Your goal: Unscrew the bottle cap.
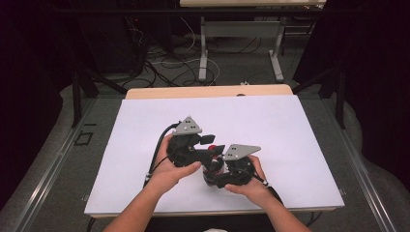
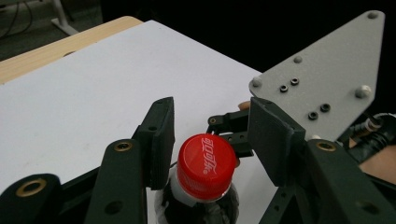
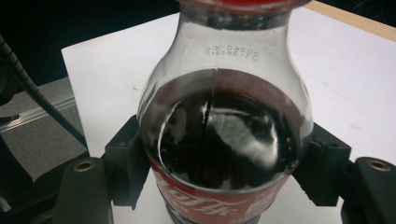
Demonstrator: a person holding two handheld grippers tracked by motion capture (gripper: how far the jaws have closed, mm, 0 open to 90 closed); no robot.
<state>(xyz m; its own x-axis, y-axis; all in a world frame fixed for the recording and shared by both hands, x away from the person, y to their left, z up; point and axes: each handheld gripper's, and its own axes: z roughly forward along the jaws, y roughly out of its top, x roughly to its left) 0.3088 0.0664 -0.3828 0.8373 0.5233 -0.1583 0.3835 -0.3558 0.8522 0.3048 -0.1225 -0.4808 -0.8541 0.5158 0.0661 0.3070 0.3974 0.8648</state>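
On the white table, our right gripper clamped the bottle by its body; our left gripper straddled the cap, jaws apart.

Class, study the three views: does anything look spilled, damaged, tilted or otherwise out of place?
Nothing stands out. The cola bottle is clamped at its body by the right gripper, its red cap is on and sits between the left gripper's jaws, with a gap at one pad. The white table shows no spill.
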